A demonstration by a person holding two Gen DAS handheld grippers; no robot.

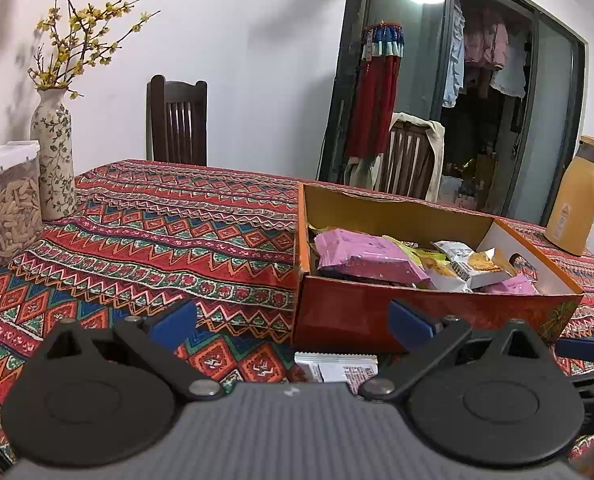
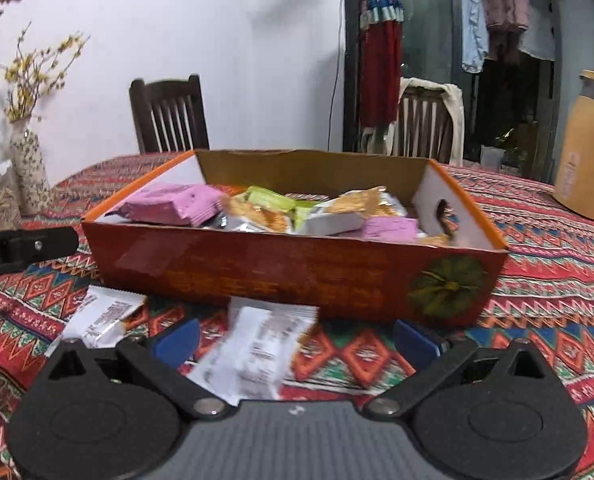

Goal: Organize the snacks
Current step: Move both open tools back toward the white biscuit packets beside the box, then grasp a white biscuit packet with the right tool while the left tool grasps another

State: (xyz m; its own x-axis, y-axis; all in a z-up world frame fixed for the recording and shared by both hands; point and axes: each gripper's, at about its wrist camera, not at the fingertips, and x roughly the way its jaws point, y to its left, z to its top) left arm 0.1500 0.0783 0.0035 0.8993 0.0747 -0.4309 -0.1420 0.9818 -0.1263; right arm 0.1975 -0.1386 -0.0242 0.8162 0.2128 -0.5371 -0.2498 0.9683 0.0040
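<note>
An orange cardboard box (image 1: 417, 316) (image 2: 281, 276) sits on the patterned tablecloth, filled with snack packets: pink ones (image 1: 361, 256) (image 2: 173, 204), yellow-green ones (image 2: 269, 200) and white ones (image 1: 457, 264). Two white snack packets lie on the cloth in front of the box, one (image 2: 257, 344) between my right gripper's fingers and one (image 2: 105, 316) further left. My right gripper (image 2: 297, 340) is open above the cloth, holding nothing. My left gripper (image 1: 293, 324) is open at the box's left front corner, with a white packet (image 1: 341, 368) below it.
A flowered vase (image 1: 53, 152) with yellow blossoms and a clear jar of snacks (image 1: 7, 204) stand at the far left. A yellow thermos jug (image 1: 577, 200) (image 2: 585, 152) stands at the right. Two wooden chairs (image 1: 177, 120) (image 1: 409, 160) are behind the table. The left gripper's black body (image 2: 25, 248) shows at the left.
</note>
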